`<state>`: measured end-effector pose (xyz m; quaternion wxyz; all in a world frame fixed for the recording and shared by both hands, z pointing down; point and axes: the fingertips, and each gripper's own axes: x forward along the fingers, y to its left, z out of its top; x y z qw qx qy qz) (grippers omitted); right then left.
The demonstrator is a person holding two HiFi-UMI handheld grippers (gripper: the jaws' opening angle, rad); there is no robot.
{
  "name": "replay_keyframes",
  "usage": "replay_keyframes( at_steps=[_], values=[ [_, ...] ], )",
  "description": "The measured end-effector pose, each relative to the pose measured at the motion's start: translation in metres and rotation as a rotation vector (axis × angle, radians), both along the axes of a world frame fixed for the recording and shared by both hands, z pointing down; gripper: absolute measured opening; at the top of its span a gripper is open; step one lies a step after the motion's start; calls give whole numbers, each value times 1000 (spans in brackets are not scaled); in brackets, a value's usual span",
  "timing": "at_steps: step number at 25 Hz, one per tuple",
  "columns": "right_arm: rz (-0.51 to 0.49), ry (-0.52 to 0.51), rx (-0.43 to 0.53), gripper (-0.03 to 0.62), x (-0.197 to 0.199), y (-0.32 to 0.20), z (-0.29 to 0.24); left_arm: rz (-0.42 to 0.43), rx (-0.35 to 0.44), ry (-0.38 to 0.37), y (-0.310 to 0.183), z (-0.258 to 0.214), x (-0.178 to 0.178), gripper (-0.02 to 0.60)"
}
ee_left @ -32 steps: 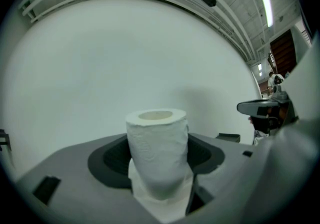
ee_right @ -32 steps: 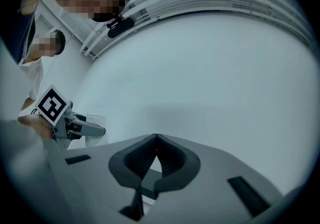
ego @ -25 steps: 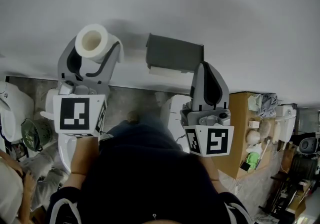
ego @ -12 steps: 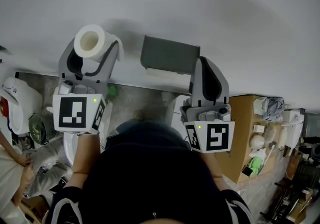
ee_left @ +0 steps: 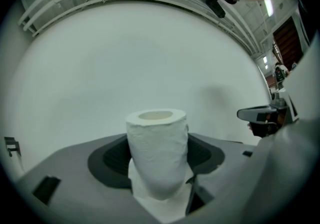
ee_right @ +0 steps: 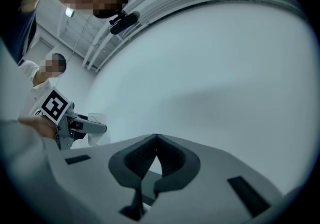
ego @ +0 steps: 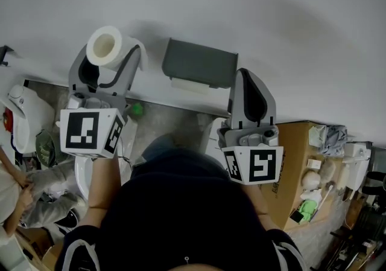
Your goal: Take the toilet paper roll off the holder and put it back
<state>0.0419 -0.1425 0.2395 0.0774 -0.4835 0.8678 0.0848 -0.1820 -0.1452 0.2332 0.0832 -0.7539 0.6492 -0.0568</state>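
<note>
A white toilet paper roll (ego: 104,47) with a pale core stands between the jaws of my left gripper (ego: 108,54), which is shut on it. In the left gripper view the roll (ee_left: 157,148) stands upright between the dark pads, a loose end of paper hanging under it. The dark grey holder (ego: 199,64) is fixed to the white wall just right of the roll, with a white strip under its cover. My right gripper (ego: 244,73) sits at the holder's lower right corner, its jaws shut together and empty (ee_right: 156,138).
White toilets (ego: 21,119) and a green fan (ego: 45,146) stand on the floor at the left, beside a person's arm (ego: 15,200). A cardboard box (ego: 301,155) with small items beside it stands at the right. The white wall (ego: 271,16) fills the top.
The head view has drifted a little, so the floor items shift. Both grippers keep nearly the same places by the holder, and the roll stays in the left jaws.
</note>
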Motion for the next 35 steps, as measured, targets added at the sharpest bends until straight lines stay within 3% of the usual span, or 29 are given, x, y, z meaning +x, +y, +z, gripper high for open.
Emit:
replay_keyframes(
  at_steps=[19,35],
  values=[
    [-29,-14,-8,16,1,-16,2,-4,6,-17,-10,-5,6,311],
    [3,-24,-9,16,17,-17,4,30,9,-34,-17,-11,21,311]
  ],
)
